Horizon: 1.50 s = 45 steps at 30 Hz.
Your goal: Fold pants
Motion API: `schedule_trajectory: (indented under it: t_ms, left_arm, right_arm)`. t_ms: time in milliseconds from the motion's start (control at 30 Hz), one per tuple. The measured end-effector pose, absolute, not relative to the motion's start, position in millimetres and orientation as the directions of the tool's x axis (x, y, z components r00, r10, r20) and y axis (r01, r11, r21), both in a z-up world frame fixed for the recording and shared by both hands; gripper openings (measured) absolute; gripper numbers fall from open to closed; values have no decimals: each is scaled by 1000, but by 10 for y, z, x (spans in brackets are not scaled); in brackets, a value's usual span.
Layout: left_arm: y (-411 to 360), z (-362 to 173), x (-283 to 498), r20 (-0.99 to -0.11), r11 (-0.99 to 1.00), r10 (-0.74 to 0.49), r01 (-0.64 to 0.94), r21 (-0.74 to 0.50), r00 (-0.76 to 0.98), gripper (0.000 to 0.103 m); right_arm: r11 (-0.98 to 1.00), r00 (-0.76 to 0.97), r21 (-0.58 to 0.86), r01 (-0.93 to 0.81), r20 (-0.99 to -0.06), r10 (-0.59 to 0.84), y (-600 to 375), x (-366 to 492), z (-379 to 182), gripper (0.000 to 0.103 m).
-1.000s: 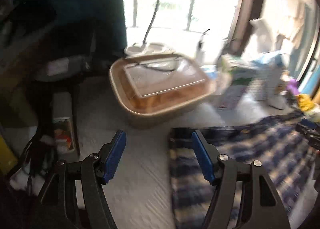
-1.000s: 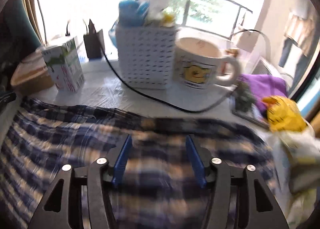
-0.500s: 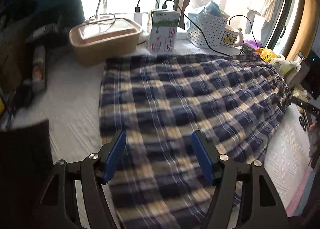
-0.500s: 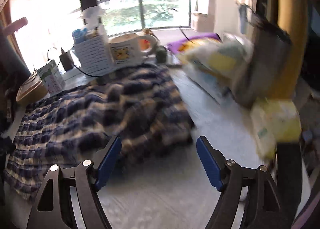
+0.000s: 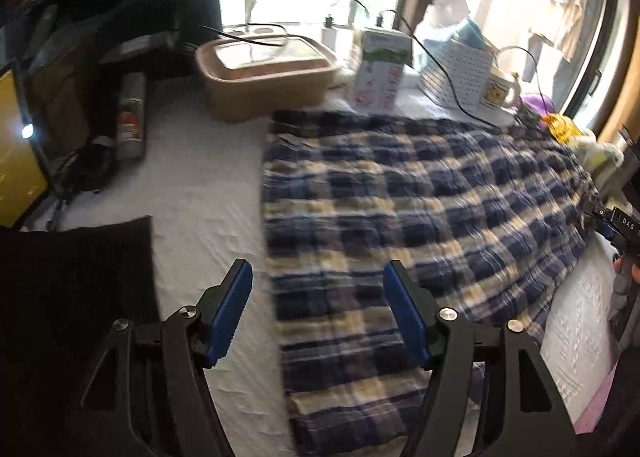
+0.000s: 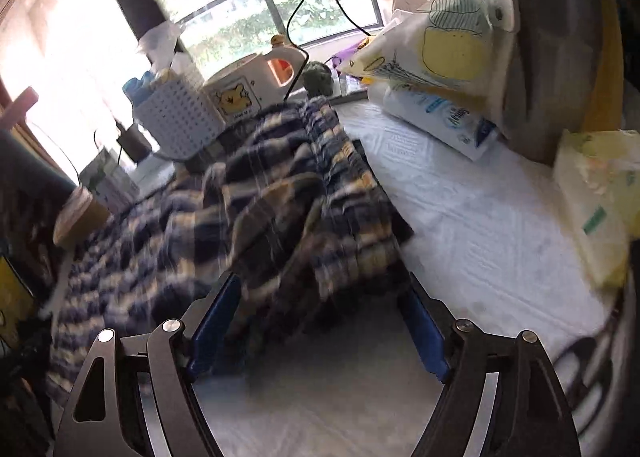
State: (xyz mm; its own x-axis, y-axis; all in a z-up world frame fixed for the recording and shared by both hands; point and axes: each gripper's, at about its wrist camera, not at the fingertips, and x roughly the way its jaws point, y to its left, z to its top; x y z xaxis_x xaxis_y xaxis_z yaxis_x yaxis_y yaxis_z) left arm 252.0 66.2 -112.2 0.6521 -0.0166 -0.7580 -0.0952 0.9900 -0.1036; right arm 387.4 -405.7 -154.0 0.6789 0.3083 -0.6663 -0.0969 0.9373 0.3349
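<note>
The blue, cream and white plaid pants [image 5: 420, 213] lie spread flat on the white bed sheet [image 5: 200, 185]. My left gripper [image 5: 318, 281] is open and empty, hovering over the pants' near left edge. In the right wrist view the pants [image 6: 256, 209] lie bunched, with the gathered waistband toward me. My right gripper [image 6: 320, 305] is open and empty, low at the waistband end, its fingers on either side of the cloth's edge. The right gripper also shows at the far right of the left wrist view [image 5: 612, 225].
A tan lidded box [image 5: 268, 73], a carton [image 5: 380, 73], a white basket [image 5: 456, 69] and a bear mug [image 5: 500, 93] line the window side. A black cloth [image 5: 72, 289] lies at the left. Bags and tissue packs [image 6: 440, 69] stand right of the pants.
Both grippers have swung back from the window side to the pants' near edges. The right gripper has dropped lower and closer to the waistband. Both stay open.
</note>
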Motion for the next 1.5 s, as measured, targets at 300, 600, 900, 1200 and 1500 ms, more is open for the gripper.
schedule_trajectory:
  t_ms: [300, 600, 900, 1200, 1500]
  left_arm:
    - [876, -1033, 2538, -741, 987, 8, -125, -102, 672, 68]
    - [1012, -1039, 2472, -725, 983, -26, -113, -142, 688, 68]
    - [1134, -1015, 2340, -694, 967, -104, -92, -239, 712, 68]
    - [1318, -1002, 2170, -659, 950, -145, -82, -301, 738, 68]
    - [1557, -1007, 1994, -640, 942, -145, -94, -324, 754, 68]
  right_arm:
    - [872, 707, 488, -40, -602, 370, -4221, 4072, -1522, 30]
    - [908, 773, 404, -110, -539, 334, -3966, 3901, -975, 25]
    - [933, 813, 249, -260, -464, 351, -3189, 3677, -318, 25]
    - [905, 790, 53, -423, -468, 396, -2164, 3398, -149, 25]
    - [803, 690, -79, -590, -565, 452, -1063, 3177, -528, 24]
